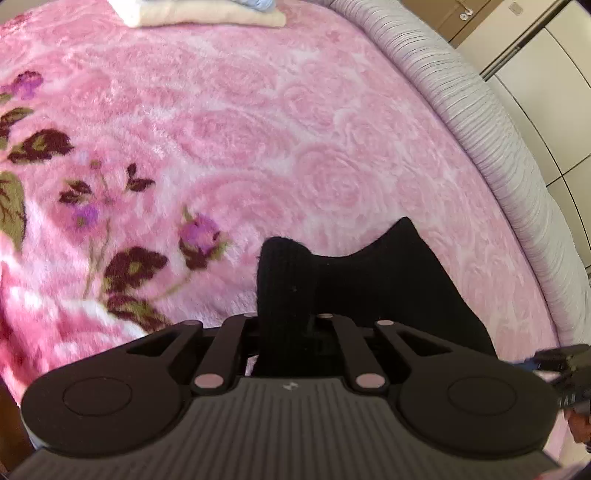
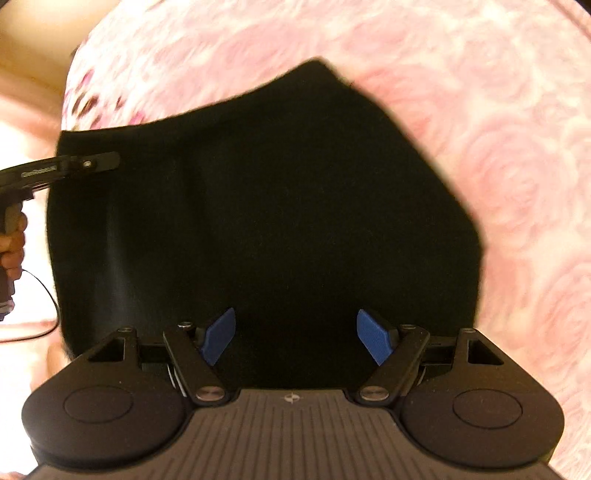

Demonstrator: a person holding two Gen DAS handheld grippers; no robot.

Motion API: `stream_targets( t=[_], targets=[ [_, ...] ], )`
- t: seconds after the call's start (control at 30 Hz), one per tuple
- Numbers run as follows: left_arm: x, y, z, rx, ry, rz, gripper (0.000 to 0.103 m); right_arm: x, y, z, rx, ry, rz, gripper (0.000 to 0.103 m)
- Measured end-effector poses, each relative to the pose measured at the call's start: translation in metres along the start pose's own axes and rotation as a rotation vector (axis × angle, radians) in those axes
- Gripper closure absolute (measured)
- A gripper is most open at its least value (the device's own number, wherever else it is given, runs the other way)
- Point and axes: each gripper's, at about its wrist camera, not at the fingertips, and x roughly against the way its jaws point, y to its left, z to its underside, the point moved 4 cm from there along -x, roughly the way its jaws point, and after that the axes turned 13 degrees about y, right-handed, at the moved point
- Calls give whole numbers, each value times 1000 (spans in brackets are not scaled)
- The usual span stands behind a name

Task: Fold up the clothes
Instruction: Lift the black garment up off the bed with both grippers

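Bed cover: pink plush blanket with a rose relief, and darker purple flowers with green-brown leaves along its left side in the left wrist view. It spans nearly all of both views.
Bed edge: pale ribbed border curving down the right of the left wrist view; tiled floor and cabinet fronts lie beyond it.
Task item: black knit garment lying on the blanket. In the right wrist view it fills the centre as a broad dark panel, top edge slanting up to a corner. In the left wrist view a folded bunch of it rises upright just ahead of the linkage.
Folded stack: cream cloth with a blue piece on top, at the far edge of the blanket, well apart from the black garment.
Left gripper: jaws drawn together, pinching the raised bunch of black fabric; pads hidden by the cloth. In the right wrist view it sits at the garment's left edge, a hand on its handle.
Right gripper: jaws wide apart, blue pads clear of each other, poised over the garment's near part; contact with the fabric cannot be told.
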Motion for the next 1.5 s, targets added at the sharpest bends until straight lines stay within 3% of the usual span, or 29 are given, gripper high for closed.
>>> stream_targets(
  t=[0.1,0.27,0.33,0.43,0.47,0.53,0.6,0.63,0.73,0.9,1.1,1.27,1.4,1.5],
  targets=[
    [-18,14,7,81,61,-14,84,10,-28,-19,-80,-78,45,25],
    [-24,31,21,237,42,57,80,-6,-83,-19,-248,-84,134,21],
    [-26,31,18,226,48,61,81,-14,-100,-15,-298,-102,146,21],
    [-28,26,12,192,63,66,85,-21,-115,-18,-364,-165,74,23],
    [-28,25,10,178,72,75,93,-25,-114,-21,-368,-167,29,27],
    [-30,23,5,165,88,80,95,-32,-106,-24,-351,-155,-18,67],
    [-22,19,2,146,86,86,97,-27,-93,-20,-320,-153,7,89],
    [-12,15,1,123,73,91,97,-20,-88,-14,-310,-170,6,90],
    [20,-12,-6,38,45,155,97,24,-83,11,-352,-284,-21,91],
    [79,-114,-42,-222,-34,290,97,113,-82,68,-437,-481,-36,93],
    [179,-282,-103,-567,-237,507,97,242,-108,158,-611,-810,26,93],
    [292,-398,-134,-787,-472,632,97,374,-112,207,-639,-1133,122,93],
    [373,-440,-127,-887,-619,730,97,463,-90,243,-614,-1351,210,92],
    [400,-442,-111,-939,-643,787,97,499,-71,273,-603,-1450,280,91]
  ],
)
